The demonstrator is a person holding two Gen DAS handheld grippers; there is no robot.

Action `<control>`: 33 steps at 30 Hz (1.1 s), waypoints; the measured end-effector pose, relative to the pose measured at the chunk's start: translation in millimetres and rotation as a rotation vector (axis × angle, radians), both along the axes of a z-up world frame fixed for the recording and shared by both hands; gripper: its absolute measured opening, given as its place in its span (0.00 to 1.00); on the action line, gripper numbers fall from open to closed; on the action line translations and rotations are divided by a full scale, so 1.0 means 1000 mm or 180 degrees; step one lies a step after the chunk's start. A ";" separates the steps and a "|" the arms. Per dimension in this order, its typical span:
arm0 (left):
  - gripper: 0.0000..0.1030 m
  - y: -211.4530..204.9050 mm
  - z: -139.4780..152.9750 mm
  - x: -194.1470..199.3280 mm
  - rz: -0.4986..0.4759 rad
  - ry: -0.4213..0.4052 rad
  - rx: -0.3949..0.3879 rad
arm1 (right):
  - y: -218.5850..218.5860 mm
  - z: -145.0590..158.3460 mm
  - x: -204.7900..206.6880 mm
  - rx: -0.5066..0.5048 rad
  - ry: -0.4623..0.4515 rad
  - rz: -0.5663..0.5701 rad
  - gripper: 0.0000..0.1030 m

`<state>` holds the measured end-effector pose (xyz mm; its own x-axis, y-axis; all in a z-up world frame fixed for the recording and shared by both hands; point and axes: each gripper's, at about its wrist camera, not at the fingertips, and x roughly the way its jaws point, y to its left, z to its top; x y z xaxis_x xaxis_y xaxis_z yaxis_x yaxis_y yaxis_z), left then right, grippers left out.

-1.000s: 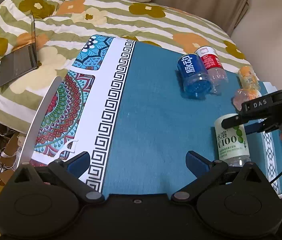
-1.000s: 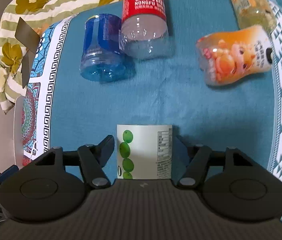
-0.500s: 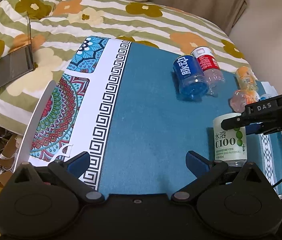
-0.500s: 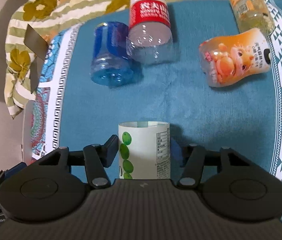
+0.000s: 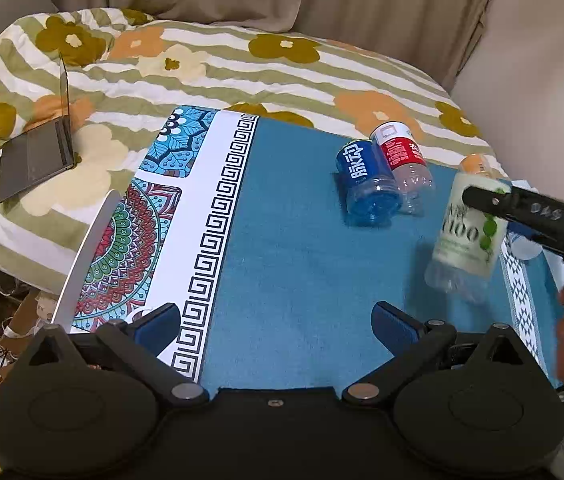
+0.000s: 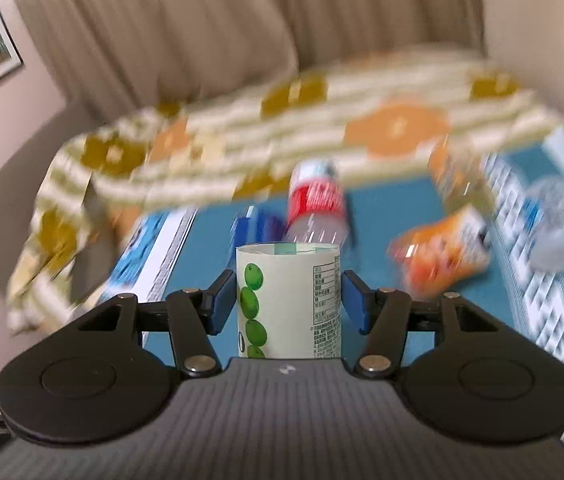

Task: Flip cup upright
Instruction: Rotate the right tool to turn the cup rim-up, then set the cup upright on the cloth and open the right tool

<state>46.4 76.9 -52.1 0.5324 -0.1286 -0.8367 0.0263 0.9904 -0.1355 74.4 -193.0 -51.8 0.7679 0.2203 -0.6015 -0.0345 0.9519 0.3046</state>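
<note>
Cup (image 6: 287, 300) clamped in right gripper (image 6: 289, 300) jaws.

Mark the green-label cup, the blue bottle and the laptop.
green-label cup (image 6: 287, 300): right wrist view, on its white label between the fingers.
blue bottle (image 5: 363, 174): left wrist view, on its blue label.
laptop (image 5: 34, 160): left wrist view, on its keyboard half.

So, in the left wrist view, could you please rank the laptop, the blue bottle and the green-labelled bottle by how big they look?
1. Laptop, though farthest away.
2. Green-labelled bottle and blue bottle: too close to rank. The green-labelled one looks slightly longer, but it is raised in the right gripper, nearer the camera.
</note>
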 end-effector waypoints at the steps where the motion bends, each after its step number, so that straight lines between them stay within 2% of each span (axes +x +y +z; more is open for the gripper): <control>1: 1.00 -0.001 -0.001 -0.001 -0.0018 0.0003 0.0017 | 0.003 -0.004 -0.005 -0.0084 -0.0166 -0.0043 0.70; 3: 1.00 -0.003 -0.004 -0.004 -0.0064 0.0002 0.0068 | 0.010 -0.015 -0.011 -0.0248 -0.0405 -0.0101 0.70; 6: 1.00 -0.006 -0.009 -0.009 -0.0166 -0.0009 0.0142 | 0.021 -0.030 -0.014 -0.0447 -0.0591 -0.0138 0.70; 9: 1.00 -0.007 -0.016 -0.013 -0.0256 0.0004 0.0202 | 0.027 -0.043 -0.014 -0.0539 -0.0642 -0.0183 0.70; 14: 1.00 -0.008 -0.022 -0.016 -0.0360 -0.0008 0.0262 | 0.025 -0.056 -0.019 -0.0499 -0.0720 -0.0220 0.71; 19: 1.00 -0.010 -0.025 -0.016 -0.0443 -0.0011 0.0299 | 0.028 -0.055 -0.029 -0.0548 -0.0705 -0.0169 0.71; 27: 1.00 -0.017 -0.027 -0.013 -0.0534 0.0009 0.0240 | 0.033 -0.050 -0.052 -0.0661 -0.0534 -0.0080 0.71; 33: 1.00 -0.020 -0.030 -0.012 -0.0550 0.0059 0.0174 | 0.035 -0.050 -0.053 -0.0707 -0.0485 -0.0054 0.72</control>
